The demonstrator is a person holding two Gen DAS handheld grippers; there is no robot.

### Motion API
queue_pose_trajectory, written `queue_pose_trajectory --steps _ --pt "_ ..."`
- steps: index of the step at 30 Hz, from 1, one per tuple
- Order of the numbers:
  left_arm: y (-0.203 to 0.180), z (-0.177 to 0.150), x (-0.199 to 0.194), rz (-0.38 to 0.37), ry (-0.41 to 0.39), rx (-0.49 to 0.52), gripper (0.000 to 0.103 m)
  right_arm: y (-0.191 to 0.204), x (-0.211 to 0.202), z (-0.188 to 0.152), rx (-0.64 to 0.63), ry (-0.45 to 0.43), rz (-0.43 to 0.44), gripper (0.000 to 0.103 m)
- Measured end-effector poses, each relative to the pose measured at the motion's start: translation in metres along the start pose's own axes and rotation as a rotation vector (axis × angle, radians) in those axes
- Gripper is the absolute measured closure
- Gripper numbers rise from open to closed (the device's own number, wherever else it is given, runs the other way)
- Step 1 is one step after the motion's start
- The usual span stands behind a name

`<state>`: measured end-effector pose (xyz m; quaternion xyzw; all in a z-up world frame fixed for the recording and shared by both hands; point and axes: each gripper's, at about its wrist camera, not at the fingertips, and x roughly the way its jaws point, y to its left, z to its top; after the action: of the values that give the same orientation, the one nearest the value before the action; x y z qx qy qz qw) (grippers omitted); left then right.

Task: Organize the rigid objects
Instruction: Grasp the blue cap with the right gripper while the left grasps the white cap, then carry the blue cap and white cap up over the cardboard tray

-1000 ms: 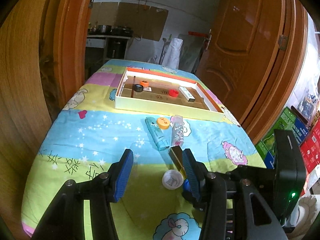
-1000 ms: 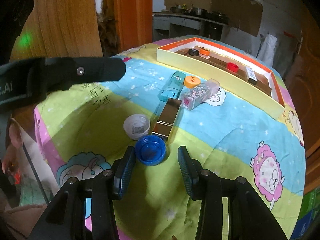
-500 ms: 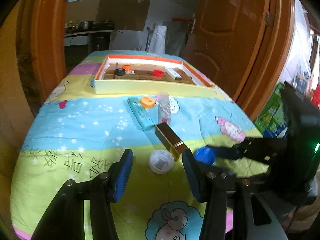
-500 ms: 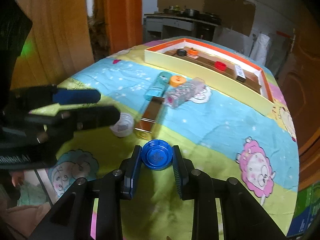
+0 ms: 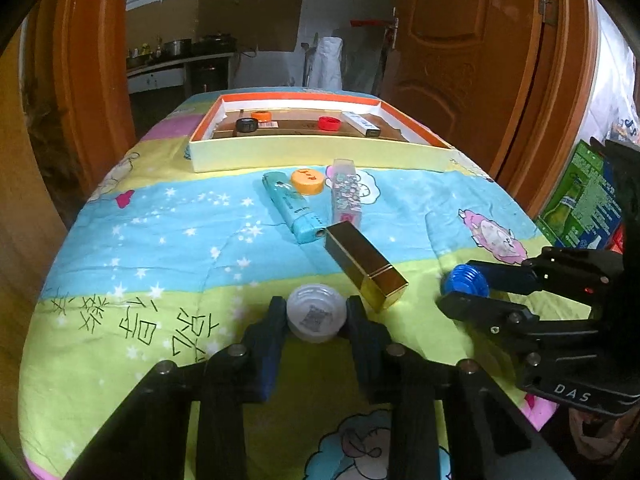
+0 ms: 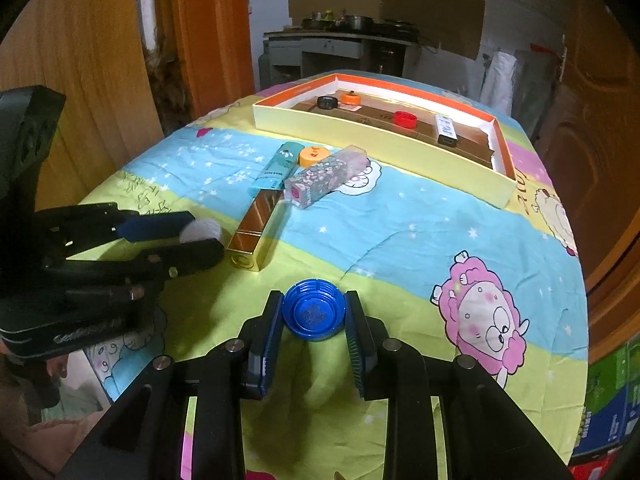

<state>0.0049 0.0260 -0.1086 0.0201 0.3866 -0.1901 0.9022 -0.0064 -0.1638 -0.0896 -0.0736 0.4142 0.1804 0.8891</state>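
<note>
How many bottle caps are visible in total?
6: a white cap in the left gripper, a blue cap in the right gripper, an orange cap on the blanket, and black, orange and red caps in the box.

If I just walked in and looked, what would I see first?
Probably the two grippers, each pinching a bottle cap just above the bright cartoon blanket: the left gripper holds a white cap, the right gripper a blue cap. Next comes the shiny gold box lying between them, and the big yellow tray at the far end with small things already inside.
</note>
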Motion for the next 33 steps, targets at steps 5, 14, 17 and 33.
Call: queue_pose_trajectory --steps 5,14,17,33 --pt "0.000 0.001 -0.001 0.008 -0.007 0.006 0.072 -0.002 0.000 0.000 0.010 -0.002 0.008 0.072" --pt "-0.001 0.015 -0.016 0.016 -0.054 0.002 0.072 -0.010 -0.011 0.009 0.044 -0.035 0.017 0.073" --pt "-0.002 0.026 -0.024 0.016 -0.079 0.013 0.072 -0.013 -0.016 0.016 0.048 -0.056 0.013 0.073" --pt "-0.004 0.087 -0.032 0.036 -0.111 0.028 0.072 -0.033 -0.032 0.047 0.063 -0.121 -0.013 0.073"
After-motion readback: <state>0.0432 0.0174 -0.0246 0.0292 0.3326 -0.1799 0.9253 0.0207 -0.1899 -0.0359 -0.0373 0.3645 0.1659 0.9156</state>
